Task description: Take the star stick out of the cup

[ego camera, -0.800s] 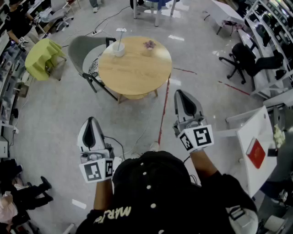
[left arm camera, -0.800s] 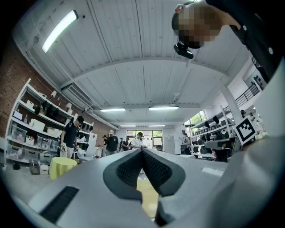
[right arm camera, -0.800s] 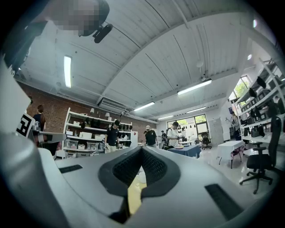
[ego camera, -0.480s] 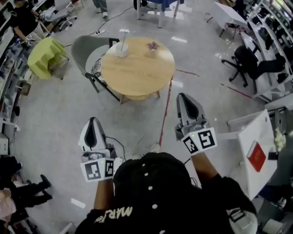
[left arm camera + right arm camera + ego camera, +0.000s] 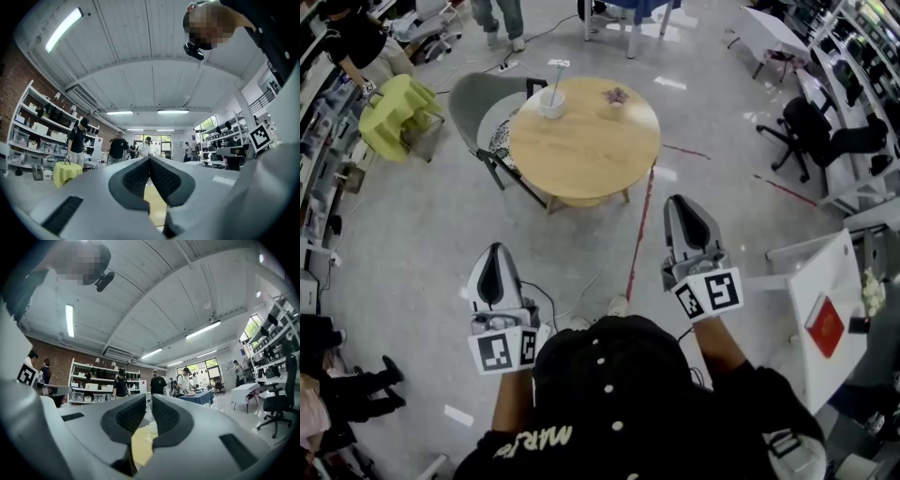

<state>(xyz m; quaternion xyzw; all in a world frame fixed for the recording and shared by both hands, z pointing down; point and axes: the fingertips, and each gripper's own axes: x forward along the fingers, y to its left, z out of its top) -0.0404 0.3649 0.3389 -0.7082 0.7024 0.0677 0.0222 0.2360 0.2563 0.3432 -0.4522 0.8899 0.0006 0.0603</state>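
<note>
Approach step, nothing grasped yet. Left tool [image 5: 494, 255] has its jaws together and is empty. Right tool [image 5: 680, 211] has its jaws all but together, also empty. Both sit low centre in the head view, well apart from the round counter [image 5: 591, 155] at upper centre. Cup [image 5: 550, 102] stands near the counter's upper-left edge with the star stick [image 5: 554, 79] upright in it. To do it well: get closer, spread one tool's jaws before reaching, pinch the stick above the rim, lift straight up. Steadying the cup with the other tool would likely stop a tip.

Right gripper [image 5: 148, 403] fingers closed, nothing between, wooden table [image 5: 139, 446] below, people [image 5: 158, 384] by shelves [image 5: 86, 387]
</note>
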